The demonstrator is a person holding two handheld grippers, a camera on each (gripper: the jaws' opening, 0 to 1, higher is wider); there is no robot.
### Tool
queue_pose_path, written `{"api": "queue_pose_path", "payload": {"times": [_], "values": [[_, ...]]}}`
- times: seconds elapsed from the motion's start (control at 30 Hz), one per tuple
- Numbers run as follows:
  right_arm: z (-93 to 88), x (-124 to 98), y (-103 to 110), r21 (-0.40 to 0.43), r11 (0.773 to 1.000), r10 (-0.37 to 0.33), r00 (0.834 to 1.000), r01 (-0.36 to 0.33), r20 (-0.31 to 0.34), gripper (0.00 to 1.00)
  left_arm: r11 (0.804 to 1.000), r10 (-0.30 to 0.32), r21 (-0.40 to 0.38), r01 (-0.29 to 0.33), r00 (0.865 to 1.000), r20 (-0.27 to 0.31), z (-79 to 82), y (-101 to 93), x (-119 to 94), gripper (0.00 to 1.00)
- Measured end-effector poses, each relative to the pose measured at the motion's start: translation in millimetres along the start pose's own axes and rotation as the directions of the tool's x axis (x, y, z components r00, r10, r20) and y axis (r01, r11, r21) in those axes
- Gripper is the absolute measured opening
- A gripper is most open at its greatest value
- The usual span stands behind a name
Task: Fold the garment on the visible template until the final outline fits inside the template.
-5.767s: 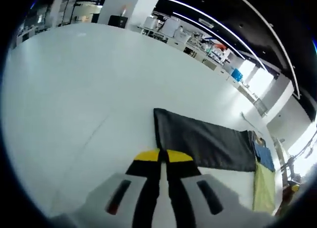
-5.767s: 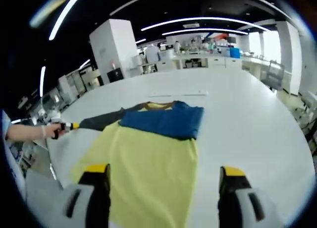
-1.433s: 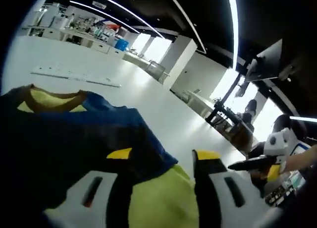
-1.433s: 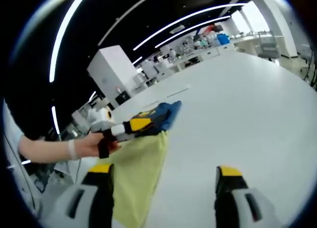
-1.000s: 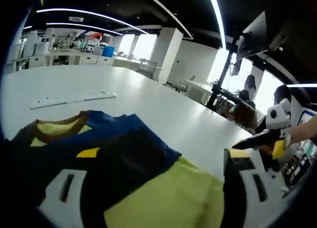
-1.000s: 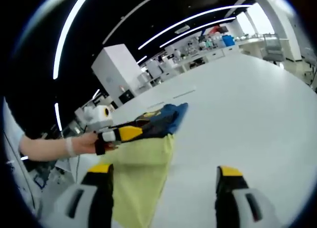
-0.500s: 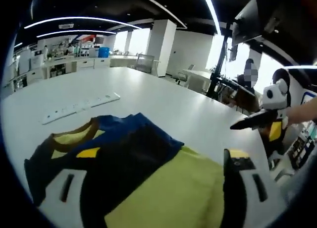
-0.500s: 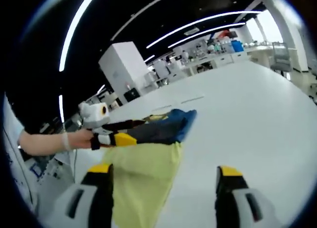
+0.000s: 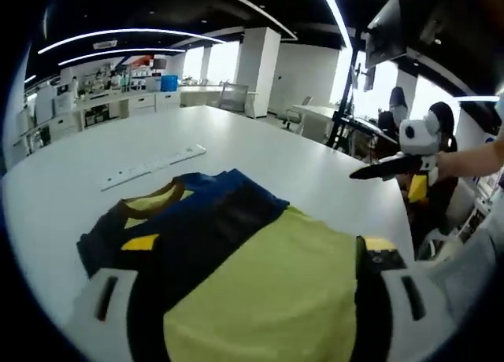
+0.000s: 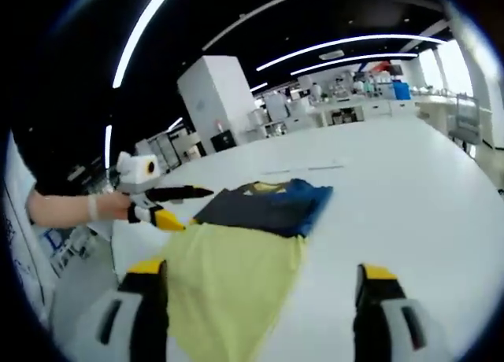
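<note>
A large open-plan hall with strip lights overhead and desks along the far side surrounds a wide white counter (image 9: 260,161). On it lies the yellow, blue and dark cotton T-shirt (image 9: 260,260), spread flat, its blue and dark upper part with the brown-edged collar doubled over the yellow body; in the right gripper view the same garment (image 10: 236,275) lies left of centre, with bare counter to its right. No template outline can be made out under it.

The left tool (image 9: 252,287) hangs above the yellow cloth, jaws wide apart and holding nothing. The right tool (image 10: 260,299) is likewise spread and empty, near the yellow hem.

The cloth looks light, limp and likely to slide on the smooth top, so a pinch at a hem corner or side edge, lifted low, should fold it cleanly. The long yellow body probably needs another fold.
</note>
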State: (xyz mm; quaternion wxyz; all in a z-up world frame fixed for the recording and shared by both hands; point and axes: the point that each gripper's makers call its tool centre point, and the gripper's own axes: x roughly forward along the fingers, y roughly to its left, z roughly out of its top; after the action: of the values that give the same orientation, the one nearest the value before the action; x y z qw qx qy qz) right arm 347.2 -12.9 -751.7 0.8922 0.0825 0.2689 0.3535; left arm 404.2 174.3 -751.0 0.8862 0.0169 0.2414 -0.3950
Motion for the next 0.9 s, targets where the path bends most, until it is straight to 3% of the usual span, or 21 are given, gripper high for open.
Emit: {"api": "queue_pose_path", "payload": {"times": [0.47, 0.9], "values": [[-1.4, -11.9, 10.6, -0.064, 0.998, -0.012, 1.0, 0.011, -0.01, 1.0, 0.995, 0.09, -0.044, -0.089, 0.996, 0.007, -24.3, 12.3, -81.5, 0.99], [-2.6, -19.6, 23.8, -0.102, 0.995, -0.011, 1.0, 0.01, -0.015, 1.0, 0.986, 0.153, -0.069, -0.152, 0.988, 0.005, -47.4, 21.5, -132.4, 0.99]]}}
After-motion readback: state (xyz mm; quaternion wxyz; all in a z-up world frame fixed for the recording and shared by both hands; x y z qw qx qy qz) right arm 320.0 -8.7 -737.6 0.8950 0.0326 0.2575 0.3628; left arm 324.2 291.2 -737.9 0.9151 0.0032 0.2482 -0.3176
